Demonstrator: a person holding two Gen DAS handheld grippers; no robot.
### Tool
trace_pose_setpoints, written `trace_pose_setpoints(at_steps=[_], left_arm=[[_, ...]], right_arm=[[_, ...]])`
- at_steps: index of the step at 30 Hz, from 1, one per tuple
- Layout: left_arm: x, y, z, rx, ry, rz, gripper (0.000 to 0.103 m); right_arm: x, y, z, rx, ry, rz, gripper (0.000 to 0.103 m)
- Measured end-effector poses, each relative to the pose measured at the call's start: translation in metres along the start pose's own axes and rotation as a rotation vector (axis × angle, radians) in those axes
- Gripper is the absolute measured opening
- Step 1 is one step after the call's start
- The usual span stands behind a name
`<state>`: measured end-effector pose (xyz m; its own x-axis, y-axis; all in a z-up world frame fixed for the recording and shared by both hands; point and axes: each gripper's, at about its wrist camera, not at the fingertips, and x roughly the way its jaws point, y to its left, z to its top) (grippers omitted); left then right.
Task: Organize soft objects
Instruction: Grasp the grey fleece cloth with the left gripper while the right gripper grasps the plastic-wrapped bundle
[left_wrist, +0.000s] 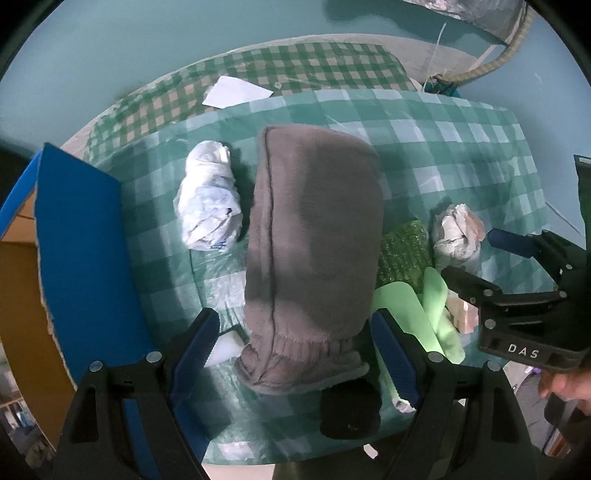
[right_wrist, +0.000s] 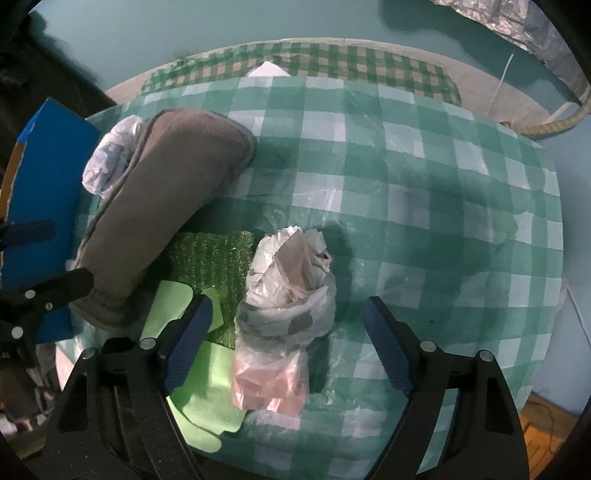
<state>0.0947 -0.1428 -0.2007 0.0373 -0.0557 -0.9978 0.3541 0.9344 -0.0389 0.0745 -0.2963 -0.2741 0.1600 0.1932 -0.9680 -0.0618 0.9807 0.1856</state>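
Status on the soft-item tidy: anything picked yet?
Done: nothing visibly sorted. In hand: nothing gripped; left hand-held gripper is open astride the grey mitten, right hand-held gripper open around the crumpled plastic bag. Left: both of those, the white bag bundle, green bubble wrap and green foam sheet.

White letters "DAS" stood on the black body of the right hand-held gripper (left_wrist: 476, 254), seen from the left wrist. Faint blue marks on the white plastic bag (left_wrist: 208, 199) could not be read.

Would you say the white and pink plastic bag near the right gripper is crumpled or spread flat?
Crumpled: the plastic bag is bunched into a wrinkled lump on the checked tablecloth.
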Motion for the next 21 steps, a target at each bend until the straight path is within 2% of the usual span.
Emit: trace_pose_setpoints(at_steps=[6,7,9,10,15,21], left_arm=[[0.013,-0.01,0.008,0.027,0.024,0.012,0.085],[0.015,-0.013,0.01,0.038,0.027,0.014,0.085],[0.018,-0.018,0.012,0.052,0.031,0.023,0.085],[0.021,-0.02,0.014,0.06,0.038,0.028,0.085],[0.029,-0.023,0.017,0.077,0.056,0.032,0.085],[0.044,-0.021,0.019,0.124,0.086,0.081,0.085]], right_arm=[[0.011,-0.003,0.002,0.007,0.021,0.003,0.076],[0.011,-0.003,0.001,0.005,0.023,0.003,0.073],[0.014,-0.005,0.002,0.002,0.043,0.002,0.057],[0.015,-0.005,0.001,0.004,0.049,0.004,0.056],[0.012,-0.011,0.0,0.018,0.039,-0.01,0.052],[0.009,-0.014,-0.005,0.032,0.043,-0.013,0.052]])
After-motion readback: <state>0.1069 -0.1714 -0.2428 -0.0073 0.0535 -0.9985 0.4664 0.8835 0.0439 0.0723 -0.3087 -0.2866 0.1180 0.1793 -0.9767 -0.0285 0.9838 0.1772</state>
